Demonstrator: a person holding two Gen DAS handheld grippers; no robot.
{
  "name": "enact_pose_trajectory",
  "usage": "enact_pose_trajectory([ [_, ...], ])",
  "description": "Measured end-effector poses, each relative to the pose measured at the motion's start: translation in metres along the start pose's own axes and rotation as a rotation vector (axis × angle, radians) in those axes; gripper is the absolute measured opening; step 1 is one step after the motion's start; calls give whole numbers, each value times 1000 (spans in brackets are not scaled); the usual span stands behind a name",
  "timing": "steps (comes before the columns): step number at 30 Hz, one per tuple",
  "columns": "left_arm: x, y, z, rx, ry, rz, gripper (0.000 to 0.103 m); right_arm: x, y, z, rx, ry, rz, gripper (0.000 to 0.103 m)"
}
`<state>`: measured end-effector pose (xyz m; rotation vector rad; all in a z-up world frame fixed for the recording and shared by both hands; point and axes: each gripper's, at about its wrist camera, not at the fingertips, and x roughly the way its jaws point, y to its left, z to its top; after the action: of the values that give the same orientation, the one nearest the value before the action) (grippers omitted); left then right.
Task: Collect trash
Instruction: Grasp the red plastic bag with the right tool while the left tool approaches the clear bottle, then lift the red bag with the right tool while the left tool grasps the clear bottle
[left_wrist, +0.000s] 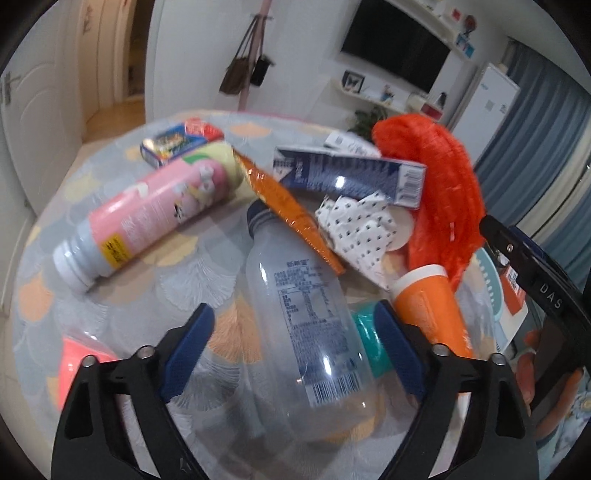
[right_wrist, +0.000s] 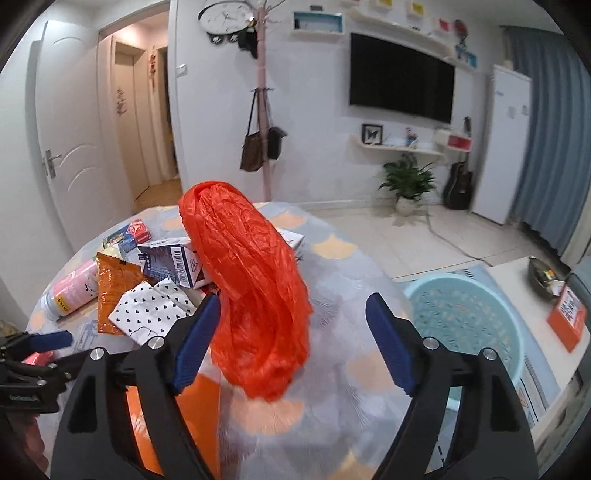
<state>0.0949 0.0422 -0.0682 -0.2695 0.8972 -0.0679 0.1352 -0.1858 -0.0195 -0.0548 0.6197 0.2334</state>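
Approach step. Left gripper (left_wrist: 293, 352) wide open astride clear bottle (left_wrist: 306, 332) lying on worktop (left_wrist: 122, 295); right gripper (right_wrist: 291, 341) open, empty, around orange bag (right_wrist: 251, 280). Next: close squarely.

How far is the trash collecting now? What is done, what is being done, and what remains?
Nothing looks collected yet: the light blue basket beside the table appears empty. In hand: the left gripper is open around the clear plastic bottle, and the right gripper is open around the orange plastic bag; neither is gripped. Left on the table: the pink bottle, blue carton, orange wrapper and heart-print paper.
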Motion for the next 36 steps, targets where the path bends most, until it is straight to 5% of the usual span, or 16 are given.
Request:
enact_pose_trajectory([
  [5, 13, -3, 0, 4, 58, -8, 62, 26, 3, 5, -7, 64, 57, 77],
  [10, 8, -2, -2, 4, 52, -12, 61, 43, 1, 4, 13, 112, 86, 76],
  [17, -12, 0, -3, 11, -6, -15, 59, 51, -10, 4, 44, 131, 125, 15],
  [25, -56, -2, 6, 13, -142, -33, 51, 7, -16, 20, 62, -4, 153, 8],
  [28, -71, -6, 14, 24, -190, -50, 32, -9, -19, 32, 68, -49, 160, 8],
  [29, -73, -8, 17, 28, -192, -66, 11, -15, -20, 36, 69, -67, 161, 8],
  [30, -73, -9, 21, 29, -182, -82, 1, -18, -21, 39, 70, -78, 160, 8],
  [32, -71, -11, 23, 42, -156, -88, 3, -24, -23, 46, 66, -88, 162, 8],
  [34, -66, -6, 19, 45, -136, -50, 16, -25, -24, 47, 62, -80, 162, 8],
  [36, -64, 0, 11, 39, -123, -34, 51, -21, -24, 41, 54, -53, 169, 8],
])
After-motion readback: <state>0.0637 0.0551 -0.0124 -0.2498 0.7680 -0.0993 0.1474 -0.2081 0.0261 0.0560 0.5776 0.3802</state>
